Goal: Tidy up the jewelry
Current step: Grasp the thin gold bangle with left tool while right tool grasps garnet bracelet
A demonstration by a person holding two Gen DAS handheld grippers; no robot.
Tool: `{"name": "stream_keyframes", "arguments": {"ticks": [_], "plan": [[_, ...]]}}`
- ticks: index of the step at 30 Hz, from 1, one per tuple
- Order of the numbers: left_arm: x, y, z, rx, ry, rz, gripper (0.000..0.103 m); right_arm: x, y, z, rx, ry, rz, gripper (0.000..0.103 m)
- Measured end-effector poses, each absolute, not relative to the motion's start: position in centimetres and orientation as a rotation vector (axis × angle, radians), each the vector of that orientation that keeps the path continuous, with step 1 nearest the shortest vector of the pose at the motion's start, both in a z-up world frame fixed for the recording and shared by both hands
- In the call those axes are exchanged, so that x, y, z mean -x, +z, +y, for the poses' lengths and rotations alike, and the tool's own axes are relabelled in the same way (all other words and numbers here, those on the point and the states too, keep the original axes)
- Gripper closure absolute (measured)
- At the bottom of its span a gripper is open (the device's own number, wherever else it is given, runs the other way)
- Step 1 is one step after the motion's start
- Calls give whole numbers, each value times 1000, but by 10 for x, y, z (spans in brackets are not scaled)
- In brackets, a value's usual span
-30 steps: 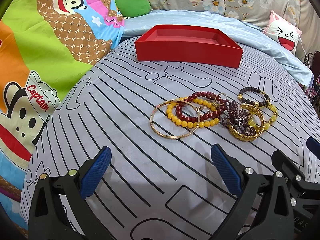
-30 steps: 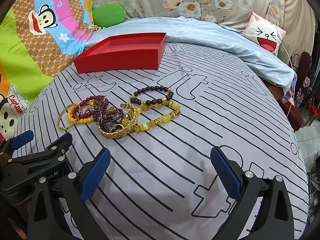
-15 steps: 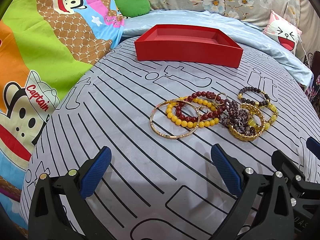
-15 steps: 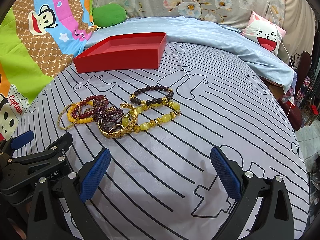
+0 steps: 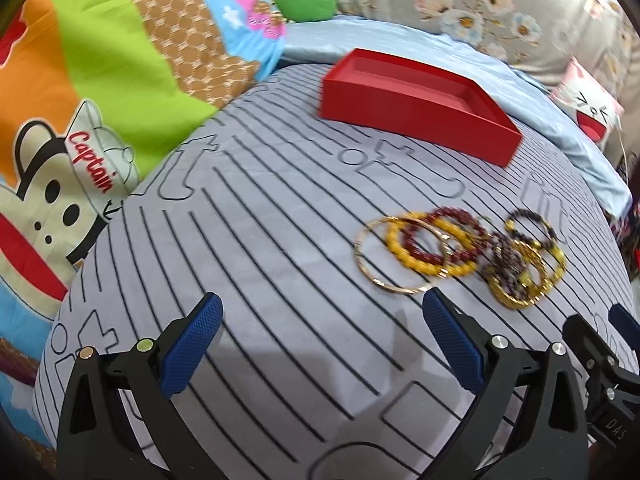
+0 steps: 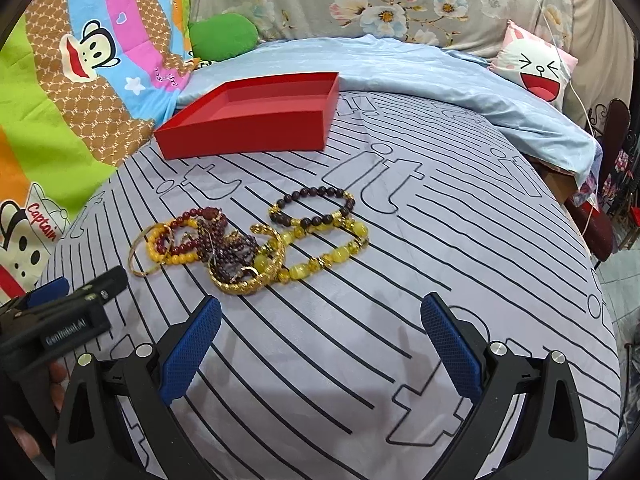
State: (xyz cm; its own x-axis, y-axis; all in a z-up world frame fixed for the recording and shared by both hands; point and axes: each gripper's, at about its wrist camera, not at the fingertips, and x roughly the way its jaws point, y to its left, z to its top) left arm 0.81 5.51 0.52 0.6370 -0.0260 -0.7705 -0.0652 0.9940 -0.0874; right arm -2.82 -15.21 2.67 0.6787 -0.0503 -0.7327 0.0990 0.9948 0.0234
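Left wrist view: left gripper spread wide, holding nothing, blurred bracelet pile just ahead, red tray beyond; right wrist view: right gripper equally wide, empty, bracelets on striped bedsheet, tray behind.

Left gripper now tilted, swung leftward, its view motion-blurred.

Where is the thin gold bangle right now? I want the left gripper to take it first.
In the left wrist view, the thin gold bangle lies on the striped sheet at the pile's left edge, overlapping the yellow bead bracelet, just beyond the left gripper.
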Motion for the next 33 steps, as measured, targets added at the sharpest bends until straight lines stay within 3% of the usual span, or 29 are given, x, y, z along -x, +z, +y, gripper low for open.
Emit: {"name": "stream_keyframes", "arguments": {"ticks": [15,21,23,25,33], "plan": [[-41,-5,23,63,-106,925,9,11,26,-162,-86,-97,836,7],[-45,-4,17,35,-138,907,24,8,24,-163,-86,-97,841,7],[-45,-3,16,34,-152,900,37,6,24,-163,-86,-95,843,7],[-45,-2,15,37,-174,896,44,6,23,-163,-88,-91,844,7],[-37,5,20,72,-192,887,44,7,25,-159,-86,-64,842,7]]}}
